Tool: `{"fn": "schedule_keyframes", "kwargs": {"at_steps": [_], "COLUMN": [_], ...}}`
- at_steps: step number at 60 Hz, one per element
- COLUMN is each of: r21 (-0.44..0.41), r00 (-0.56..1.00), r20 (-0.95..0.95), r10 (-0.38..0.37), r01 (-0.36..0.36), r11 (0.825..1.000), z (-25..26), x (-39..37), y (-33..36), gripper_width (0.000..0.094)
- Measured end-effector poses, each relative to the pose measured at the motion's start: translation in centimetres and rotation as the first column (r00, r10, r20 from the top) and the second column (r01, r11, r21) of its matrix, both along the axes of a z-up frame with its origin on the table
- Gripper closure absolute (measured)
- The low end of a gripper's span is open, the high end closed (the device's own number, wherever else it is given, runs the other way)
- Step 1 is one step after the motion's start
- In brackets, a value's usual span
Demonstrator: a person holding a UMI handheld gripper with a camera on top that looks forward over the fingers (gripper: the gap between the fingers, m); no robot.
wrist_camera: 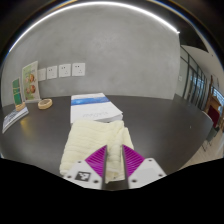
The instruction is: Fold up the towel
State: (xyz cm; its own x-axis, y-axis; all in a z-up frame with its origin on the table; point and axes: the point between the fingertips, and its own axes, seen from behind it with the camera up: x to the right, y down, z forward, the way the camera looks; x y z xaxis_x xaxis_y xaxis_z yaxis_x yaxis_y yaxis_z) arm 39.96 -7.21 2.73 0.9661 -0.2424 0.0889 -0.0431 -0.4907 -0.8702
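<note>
A pale yellow towel (88,142) lies on the dark table (165,135), reaching from just ahead of the fingers back under them. My gripper (113,160) is low over its near end. A raised strip of the towel runs between the two magenta pads (96,160), filling the gap and touching both inner faces, so the fingers are shut on it. The towel's near edge is hidden under the gripper.
A stack of folded white and blue cloths (96,108) sits just beyond the towel. A standing card (30,85) and a tape roll (45,103) are at the far left by the wall. A chair (211,118) stands at the right.
</note>
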Motion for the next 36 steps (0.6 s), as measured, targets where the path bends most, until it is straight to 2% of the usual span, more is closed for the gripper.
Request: {"fn": "schedule_keyframes", "kwargs": {"at_steps": [5,19,27,36], "r21": [0.027,0.062,0.077,0.078], "r00": [1.000,0.999,1.000,0.991], "r20": [0.021,0.025,-0.001,-0.012], "r10": [-0.013,-0.046,0.012,0.133], "r01": [0.013,0.044,-0.012,-0.132], "r11": [1.000,0.997,0.997,0.988], "z": [1.9,5.3,6.8,7.4], "x": [-0.5,-5.6,-13.5,-24.1], "y": [-1.5,-9.1,-14.5,-19.7], "gripper_width": [0.0093,0.0102,0.0104,0.0106]}}
